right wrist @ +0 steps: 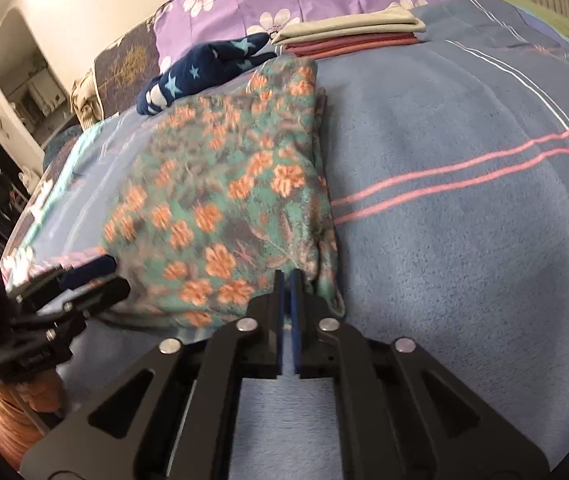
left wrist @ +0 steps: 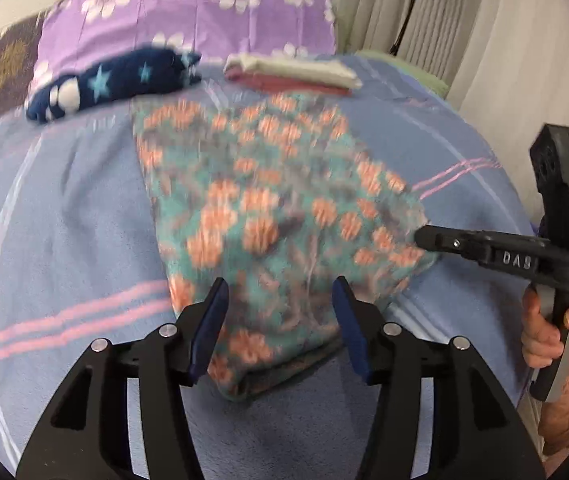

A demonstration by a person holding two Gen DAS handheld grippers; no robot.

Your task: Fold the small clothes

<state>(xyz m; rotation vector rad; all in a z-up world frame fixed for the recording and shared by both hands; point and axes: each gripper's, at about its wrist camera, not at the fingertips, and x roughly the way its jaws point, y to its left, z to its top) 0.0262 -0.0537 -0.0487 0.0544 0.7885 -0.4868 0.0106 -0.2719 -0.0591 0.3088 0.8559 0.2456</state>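
A folded teal garment with orange flowers (left wrist: 276,200) (right wrist: 212,200) lies on a blue blanket (left wrist: 64,220) (right wrist: 464,240). My left gripper (left wrist: 280,304) stands open over the garment's near edge; cloth lies between its blue pads without being pinched. It also shows at the lower left of the right wrist view as the left gripper (right wrist: 112,276). My right gripper (right wrist: 287,280) is at the garment's near right corner, its pads parted by a thin slit with no cloth visibly between them. In the left wrist view the right gripper (left wrist: 420,236) tip touches the garment's right edge.
A navy garment with stars (left wrist: 116,80) (right wrist: 204,68) and a folded beige-and-red stack (left wrist: 292,72) (right wrist: 348,34) lie at the far end by a purple flowered pillow (left wrist: 204,12). A hand (left wrist: 544,332) holds the right gripper. Curtains (left wrist: 484,40) hang at the right.
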